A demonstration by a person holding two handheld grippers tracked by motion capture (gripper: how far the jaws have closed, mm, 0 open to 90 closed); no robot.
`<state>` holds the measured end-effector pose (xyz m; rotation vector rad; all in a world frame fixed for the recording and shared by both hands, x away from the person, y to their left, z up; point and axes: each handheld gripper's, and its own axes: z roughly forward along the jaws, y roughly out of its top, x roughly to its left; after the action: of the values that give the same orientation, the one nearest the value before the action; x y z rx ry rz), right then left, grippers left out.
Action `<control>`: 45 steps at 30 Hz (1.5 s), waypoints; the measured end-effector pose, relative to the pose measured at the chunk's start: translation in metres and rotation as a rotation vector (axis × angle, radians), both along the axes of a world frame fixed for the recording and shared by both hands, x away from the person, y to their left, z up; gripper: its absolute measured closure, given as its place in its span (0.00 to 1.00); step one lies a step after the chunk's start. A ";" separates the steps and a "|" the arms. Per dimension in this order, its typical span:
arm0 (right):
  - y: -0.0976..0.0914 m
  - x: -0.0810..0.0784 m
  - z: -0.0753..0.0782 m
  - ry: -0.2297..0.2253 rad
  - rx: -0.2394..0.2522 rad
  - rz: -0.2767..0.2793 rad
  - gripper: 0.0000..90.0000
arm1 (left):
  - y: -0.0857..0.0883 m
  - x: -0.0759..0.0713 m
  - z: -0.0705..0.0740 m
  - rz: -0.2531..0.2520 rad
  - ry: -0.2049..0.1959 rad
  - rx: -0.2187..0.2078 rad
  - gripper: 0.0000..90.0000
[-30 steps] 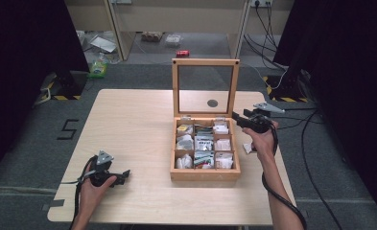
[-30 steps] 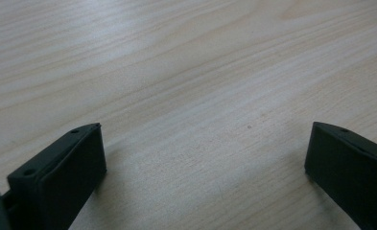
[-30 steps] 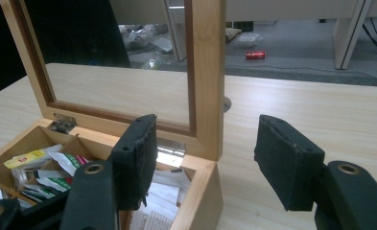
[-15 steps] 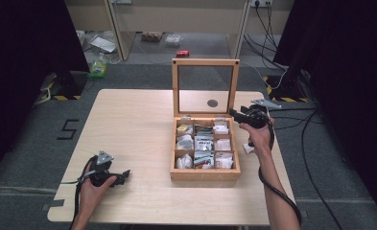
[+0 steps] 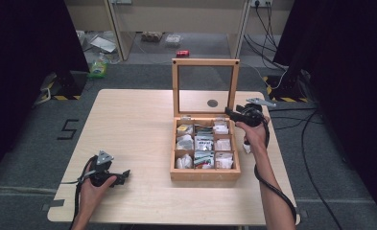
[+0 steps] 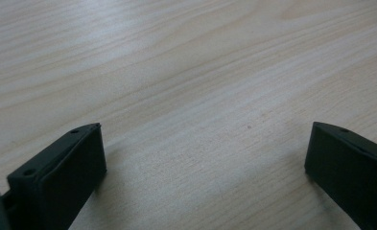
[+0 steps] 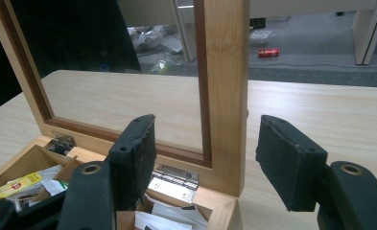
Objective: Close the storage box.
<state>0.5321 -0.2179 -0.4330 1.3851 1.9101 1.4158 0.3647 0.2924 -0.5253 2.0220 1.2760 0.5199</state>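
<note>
Wooden box [image 5: 205, 173] open; apparently packets [image 5: 204, 143] inside.

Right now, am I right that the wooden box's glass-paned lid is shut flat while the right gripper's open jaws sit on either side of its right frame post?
Not quite: the lid of the wooden box stands upright and open, as the high view shows. The rest holds: the right gripper has open jaws on either side of the lid's right frame post.
</note>
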 end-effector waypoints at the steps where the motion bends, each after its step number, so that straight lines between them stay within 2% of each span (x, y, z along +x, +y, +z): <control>1: 0.000 0.001 0.000 -0.005 -0.002 0.004 0.44 | 0.000 0.000 0.000 0.000 0.000 0.000 0.00; 26: 0.008 0.016 0.001 0.016 0.009 0.005 0.43 | 0.000 0.000 0.000 0.000 0.000 0.000 0.00; 39: 0.010 0.026 0.010 -0.001 0.030 0.011 0.43 | 0.000 0.000 0.000 0.000 0.000 0.000 0.00; 45: 0.013 0.026 0.009 -0.015 0.010 0.002 0.46 | 0.000 0.000 0.000 0.000 0.000 0.000 0.00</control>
<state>0.5586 -0.2050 -0.4242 1.3741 1.8979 1.4345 0.3647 0.2923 -0.5253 2.0219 1.2763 0.5205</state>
